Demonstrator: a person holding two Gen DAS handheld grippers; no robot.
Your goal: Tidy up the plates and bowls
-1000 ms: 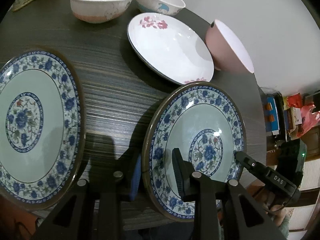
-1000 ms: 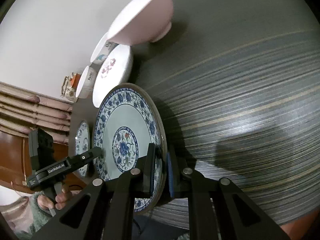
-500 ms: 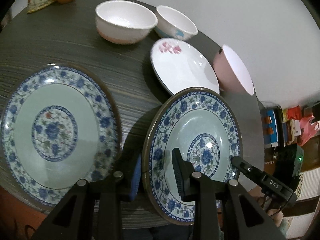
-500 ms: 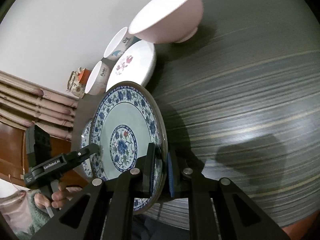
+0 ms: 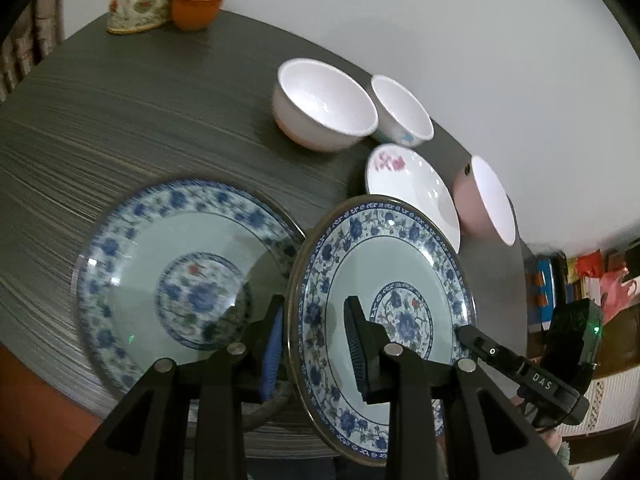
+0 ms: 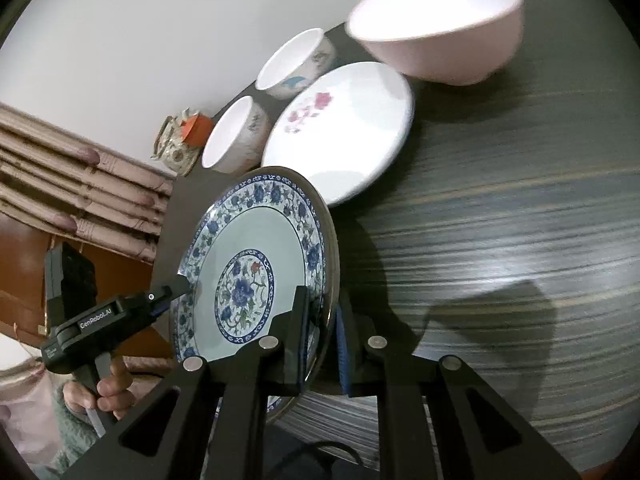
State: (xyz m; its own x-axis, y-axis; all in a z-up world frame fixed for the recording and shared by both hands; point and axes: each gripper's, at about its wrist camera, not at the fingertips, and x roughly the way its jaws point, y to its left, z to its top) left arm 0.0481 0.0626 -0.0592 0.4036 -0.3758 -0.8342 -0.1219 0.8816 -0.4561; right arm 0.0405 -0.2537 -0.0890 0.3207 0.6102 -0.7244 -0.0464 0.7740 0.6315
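Round dark table [image 5: 140,120]: showing matt, streaked wood-grain laminate.
Blue-and-white floral ceramic plate [image 5: 392,272]: showing glossy glaze, catching highlights.
Pink ceramic bowl [image 6: 440,32]: appearing smooth, satin.
Black gripper fingers [image 5: 360,344]: looking matt plastic, ribbed pads.

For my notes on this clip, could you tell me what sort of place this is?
Probably a home dining room: a round dark wood-grain table against a plain wall holds bowls and plates, a floral teapot stands at its far edge, and pink curtains hang nearby.
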